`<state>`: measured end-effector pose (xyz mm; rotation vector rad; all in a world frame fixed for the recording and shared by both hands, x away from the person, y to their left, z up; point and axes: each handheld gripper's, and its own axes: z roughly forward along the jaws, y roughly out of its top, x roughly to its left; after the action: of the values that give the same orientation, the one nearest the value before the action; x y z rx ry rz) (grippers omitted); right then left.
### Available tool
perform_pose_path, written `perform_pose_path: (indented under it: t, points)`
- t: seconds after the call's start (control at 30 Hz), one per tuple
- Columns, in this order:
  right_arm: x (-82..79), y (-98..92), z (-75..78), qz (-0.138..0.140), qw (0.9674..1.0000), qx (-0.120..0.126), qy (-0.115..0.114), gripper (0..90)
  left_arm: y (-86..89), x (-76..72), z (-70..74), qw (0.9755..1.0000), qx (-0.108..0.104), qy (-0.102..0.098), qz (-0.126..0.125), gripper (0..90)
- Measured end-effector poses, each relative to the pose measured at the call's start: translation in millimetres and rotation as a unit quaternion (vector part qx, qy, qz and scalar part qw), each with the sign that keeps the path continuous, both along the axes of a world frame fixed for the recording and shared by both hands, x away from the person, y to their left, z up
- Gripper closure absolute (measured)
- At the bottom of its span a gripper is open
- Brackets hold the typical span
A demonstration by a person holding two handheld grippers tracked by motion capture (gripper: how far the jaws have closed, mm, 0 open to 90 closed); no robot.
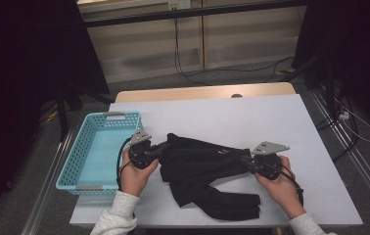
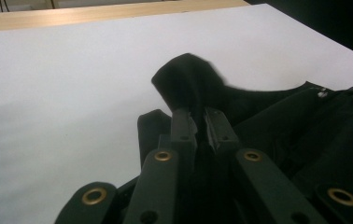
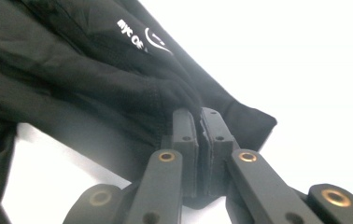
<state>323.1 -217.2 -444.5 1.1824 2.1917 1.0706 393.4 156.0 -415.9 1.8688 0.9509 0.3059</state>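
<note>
- On the white table top (image 1: pixel 290 122), a crumpled black fabric garment (image 1: pixel 205 169) is stretched between the two hand-held grippers, with its lower folds lying loose on the surface toward the near edge.
- The left gripper (image 1: pixel 164 145) is seen at the garment's left end in the high view, gripped from below by the left hand (image 1: pixel 136 174) in a pale knitted sleeve.
- In the left gripper view, the left gripper (image 2: pixel 201 114) is seen with its black jaws clenched on a bunched fold of the garment (image 2: pixel 188 81), which rises in a rounded hump just beyond the tips.
- The right gripper (image 1: pixel 244 157) is held at the garment's right end by the right hand (image 1: pixel 276 183), a grey three-cornered plate lying on top of it.
- In the right gripper view, the right gripper (image 3: pixel 200 114) is shown pinched tight on a hem of the garment (image 3: pixel 95 79), the cloth being caught between the pads.
- A small white printed logo (image 3: pixel 144 35) is visible on the cloth near that grip.
- A light-blue perforated plastic basket (image 1: pixel 82 156) is placed at the table's left side, just beside the left hand and apart from the garment.
</note>
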Motion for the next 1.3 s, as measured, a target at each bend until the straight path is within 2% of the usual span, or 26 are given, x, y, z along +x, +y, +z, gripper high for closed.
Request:
perform_pose_path:
  t: [0.03, 0.13, 0.17, 0.27, 0.33, 0.43, 0.47, 0.53, 0.67, 0.73, 0.83, 0.9, 0.93, 1.0, 1.1, 1.13, 1.17, 1.3]
  points:
    - [-4.8, -7.4, 5.7, -0.001, 1.0000, -0.001, -0.008, 86.2, -0.3, -0.1, -0.6, 1.0000, -0.001, 0.001, 0.001, 83.6]
    - [-9.6, -16.5, 9.7, -0.002, 0.9999, 0.000, -0.011, 86.2, -2.5, 0.2, -2.5, 1.0000, -0.005, 0.006, -0.005, 83.5]
    - [-14.0, -25.0, 10.0, -0.004, 1.0000, 0.006, -0.005, 86.3, -7.5, -0.5, -4.8, 0.9999, -0.001, 0.009, -0.013, 83.0]
    - [-17.5, -29.9, 5.4, -0.003, 1.0000, 0.002, 0.004, 86.2, -13.0, -0.8, -8.2, 0.9997, 0.005, 0.016, -0.020, 82.6]
    - [-19.3, -32.6, -1.8, -0.002, 0.9998, 0.009, 0.016, 86.1, -17.9, -1.0, -12.9, 0.9994, 0.012, 0.020, -0.023, 81.7]
    - [-21.1, -34.8, -8.0, -0.004, 0.9994, 0.004, 0.034, 85.8, -21.9, -0.3, -18.4, 0.9990, 0.018, 0.031, -0.027, 81.3]
    - [-24.6, -33.6, -8.9, 0.001, 0.9990, -0.005, 0.044, 85.5, -22.5, 0.0, -19.5, 0.9988, 0.020, 0.034, -0.029, 81.5]
    - [-26.1, -32.3, -9.4, 0.008, 0.9987, -0.014, 0.048, 85.1, -24.0, 0.6, -21.0, 0.9985, 0.023, 0.037, -0.031, 81.6]
    - [-28.0, -31.1, -11.4, 0.004, 0.9980, -0.025, 0.057, 78.7, -27.6, 1.0, -23.2, 0.9982, 0.026, 0.042, -0.035, 82.5]
    - [-28.3, -33.4, -9.1, 0.001, 0.9983, -0.014, 0.057, 73.8, -28.3, 0.7, -23.3, 0.9980, 0.029, 0.043, -0.036, 82.8]
    - [-27.1, -37.9, -1.2, -0.018, 0.9985, 0.010, 0.051, 65.4, -28.4, 0.4, -23.2, 0.9981, 0.029, 0.042, -0.036, 82.8]
    - [-23.2, -40.9, 6.7, -0.042, 0.9981, 0.033, 0.032, 60.4, -28.5, 0.3, -22.8, 0.9980, 0.029, 0.042, -0.036, 82.8]
    - [-23.2, -40.9, 6.7, -0.042, 0.9981, 0.033, 0.032, 60.4, -28.7, -0.1, -22.5, 0.9982, 0.027, 0.041, -0.035, 82.8]
    - [-18.0, -42.1, 9.9, -0.066, 0.9969, 0.039, 0.020, 56.7, -29.3, -0.9, -22.0, 0.9981, 0.027, 0.042, -0.037, 83.0]
    - [-7.1, -39.4, 8.0, -0.096, 0.9942, 0.047, 0.013, 56.8, -29.9, -1.9, -20.8, 0.9981, 0.026, 0.039, -0.039, 83.1]
    - [-3.6, -36.6, 5.6, -0.106, 0.9933, 0.044, 0.012, 56.8, -29.8, -2.1, -20.5, 0.9981, 0.026, 0.039, -0.040, 83.1]
    - [-0.8, -32.3, 2.3, -0.105, 0.9938, 0.033, 0.016, 56.8, -29.6, -2.2, -20.2, 0.9982, 0.026, 0.038, -0.040, 83.2]
    - [-0.5, -15.4, -12.3, -0.080, 0.9959, 0.005, 0.041, 55.7, -28.6, -2.0, -20.3, 0.9982, 0.025, 0.038, -0.038, 83.4]
